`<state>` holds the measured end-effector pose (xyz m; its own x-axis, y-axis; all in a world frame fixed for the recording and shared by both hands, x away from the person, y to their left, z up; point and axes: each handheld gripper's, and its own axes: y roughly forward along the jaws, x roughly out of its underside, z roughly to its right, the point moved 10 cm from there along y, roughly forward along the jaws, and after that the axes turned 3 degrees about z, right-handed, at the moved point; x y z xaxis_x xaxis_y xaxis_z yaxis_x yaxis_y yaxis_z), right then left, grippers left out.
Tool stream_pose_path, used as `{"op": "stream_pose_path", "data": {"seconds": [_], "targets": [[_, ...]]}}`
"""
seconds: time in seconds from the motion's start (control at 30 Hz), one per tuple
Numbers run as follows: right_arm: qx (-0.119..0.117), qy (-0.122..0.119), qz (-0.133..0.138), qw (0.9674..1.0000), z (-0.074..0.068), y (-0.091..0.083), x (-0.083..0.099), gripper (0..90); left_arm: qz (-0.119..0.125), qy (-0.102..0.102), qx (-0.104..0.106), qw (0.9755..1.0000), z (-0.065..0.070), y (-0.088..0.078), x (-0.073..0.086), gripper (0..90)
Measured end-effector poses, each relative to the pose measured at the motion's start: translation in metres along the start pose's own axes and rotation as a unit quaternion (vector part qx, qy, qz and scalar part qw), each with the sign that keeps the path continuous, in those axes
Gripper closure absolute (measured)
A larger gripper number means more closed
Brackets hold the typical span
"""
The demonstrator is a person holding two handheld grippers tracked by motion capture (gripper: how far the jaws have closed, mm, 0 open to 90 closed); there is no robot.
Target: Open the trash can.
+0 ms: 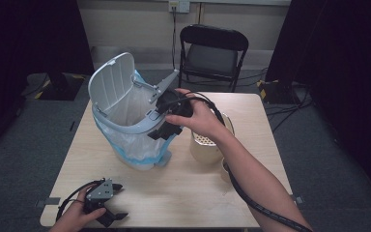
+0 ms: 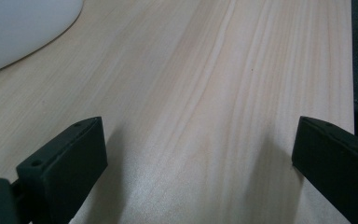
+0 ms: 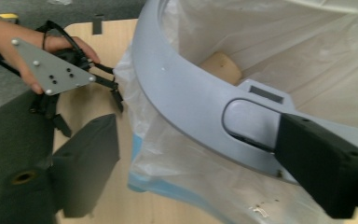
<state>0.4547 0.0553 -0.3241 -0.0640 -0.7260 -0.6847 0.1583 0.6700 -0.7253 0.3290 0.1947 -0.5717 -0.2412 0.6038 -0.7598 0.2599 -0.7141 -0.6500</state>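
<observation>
Straddling the bin's rim

The right gripper [image 1: 166,126] sits at the near rim of the grey bin [image 1: 121,96] (white bag-lined, lid raised) at mid-table, jaws spread, one outside, one over the rim's latch. The left gripper [image 2: 200,154] rests spread on the table [image 1: 183,188].

Bare table [image 1: 183,193] before bin [image 1: 125,116]
</observation>
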Motion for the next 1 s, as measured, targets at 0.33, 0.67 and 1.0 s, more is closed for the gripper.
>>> {"op": "stream_pose_path", "data": {"seconds": [0.33,0.67,1.0], "targets": [[0.003,0.005,0.013,0.9999,-0.003,-0.011,0.012,14.6,-0.001,0.0,0.001,1.0,0.0,0.0,0.0,1.9],[0.007,0.02,0.023,0.9995,-0.005,-0.023,0.034,14.5,0.0,0.0,0.001,1.0,0.0,0.0,0.0,1.9],[0.007,0.034,0.038,0.9986,-0.006,-0.029,0.057,14.3,0.002,0.0,0.0,1.0,0.0,0.001,0.0,1.9]]}}
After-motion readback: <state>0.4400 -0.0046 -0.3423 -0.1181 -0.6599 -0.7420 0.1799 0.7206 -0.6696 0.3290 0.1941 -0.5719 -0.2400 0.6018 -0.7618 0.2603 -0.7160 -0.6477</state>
